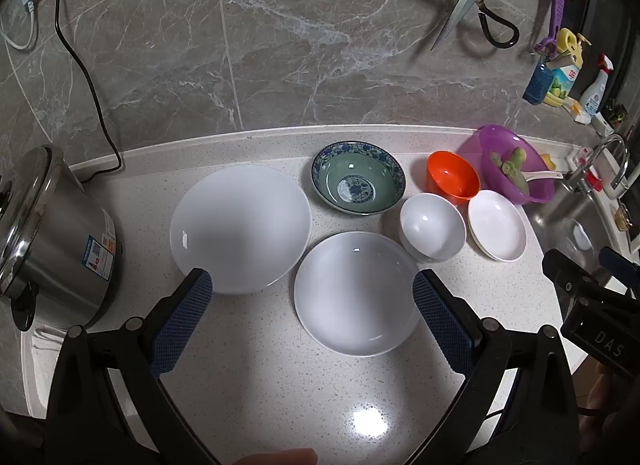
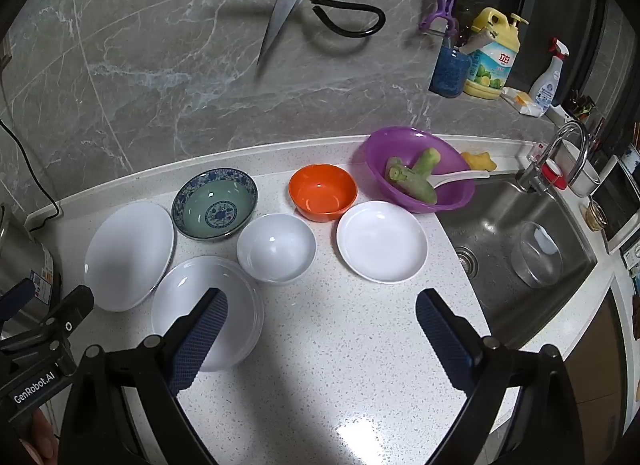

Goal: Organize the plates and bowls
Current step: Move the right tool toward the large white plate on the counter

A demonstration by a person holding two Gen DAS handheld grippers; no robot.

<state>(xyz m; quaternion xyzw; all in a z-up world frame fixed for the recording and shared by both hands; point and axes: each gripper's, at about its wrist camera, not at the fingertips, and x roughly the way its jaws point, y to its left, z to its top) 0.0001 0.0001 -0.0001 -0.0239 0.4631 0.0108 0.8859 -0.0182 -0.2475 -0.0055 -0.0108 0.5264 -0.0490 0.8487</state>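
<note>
The bench (image 2: 340, 345) carries every dish, none stacked yet. Farthest left lies the big white plate (image 1: 240, 225), and touching it, nearer the camera, the deep white plate (image 1: 356, 293). Behind them sits the blue patterned bowl (image 1: 358, 181), then the small white plate (image 2: 382, 241), the white bowl (image 2: 276, 247) and the orange bowl (image 2: 322, 191). The left gripper (image 1: 312, 313) and right gripper (image 2: 322, 329) both hover above the bench with fingers spread fully wide, holding nothing. A sound start is probably like into like: take a thin rim squarely, lift clear, and set smaller dishes inside larger ones without sliding.
</note>
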